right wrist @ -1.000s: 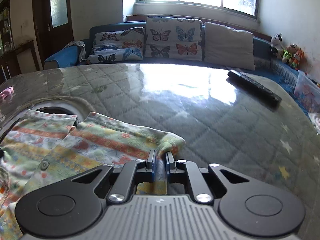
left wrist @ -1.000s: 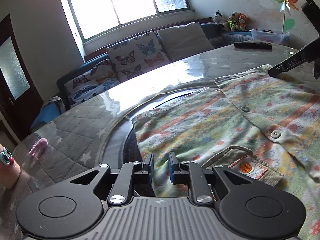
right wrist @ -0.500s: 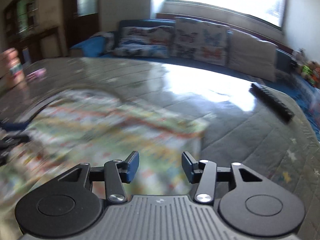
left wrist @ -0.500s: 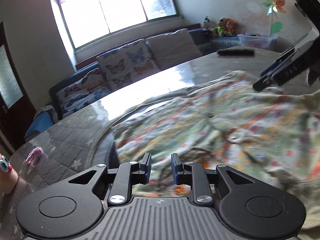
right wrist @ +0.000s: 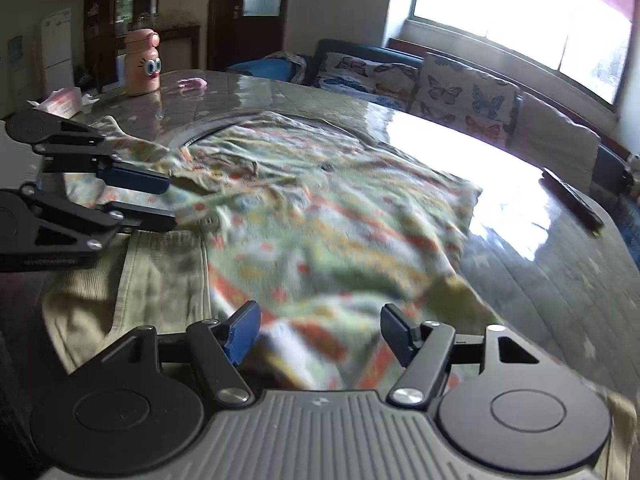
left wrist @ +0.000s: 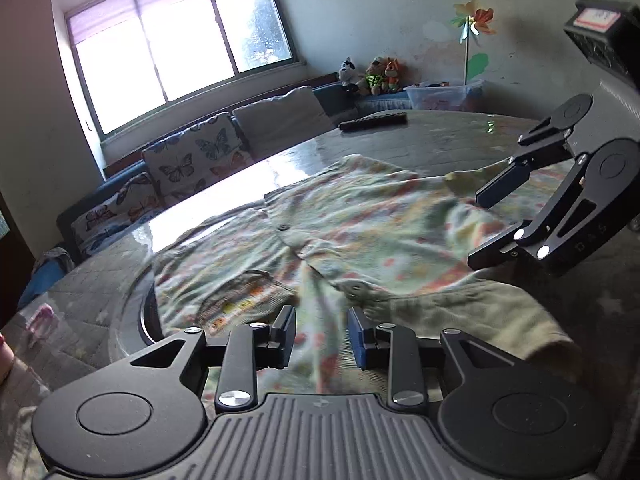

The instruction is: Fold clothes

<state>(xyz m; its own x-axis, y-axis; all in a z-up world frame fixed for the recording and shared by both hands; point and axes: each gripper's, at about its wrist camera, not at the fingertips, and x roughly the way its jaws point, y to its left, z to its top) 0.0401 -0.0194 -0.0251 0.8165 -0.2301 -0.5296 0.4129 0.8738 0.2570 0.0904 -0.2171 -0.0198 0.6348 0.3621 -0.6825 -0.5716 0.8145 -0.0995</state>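
Note:
A small patterned shirt (left wrist: 360, 220) with orange, yellow and green print and buttons lies rumpled on the grey quilted table; it also shows in the right wrist view (right wrist: 320, 208). A plain olive corduroy part (left wrist: 472, 312) lies at its near edge. My left gripper (left wrist: 322, 338) is open, its jaws apart just above the shirt's near edge, holding nothing. My right gripper (right wrist: 320, 332) is open wide over the shirt's near edge, holding nothing. Each gripper shows in the other's view: right (left wrist: 484, 228), left (right wrist: 168, 204).
A black remote (left wrist: 372, 122) lies at the table's far side. A pink bottle with eyes (right wrist: 142, 64) and a tissue pack (right wrist: 60, 102) stand at the table's far left. A sofa with butterfly cushions (left wrist: 192, 160) runs beyond the table under the window.
Both grippers were shut on the shirt's edges one second ago. They have opened and let the cloth go, and the shirt now lies rumpled. Both grippers have swung toward each other.

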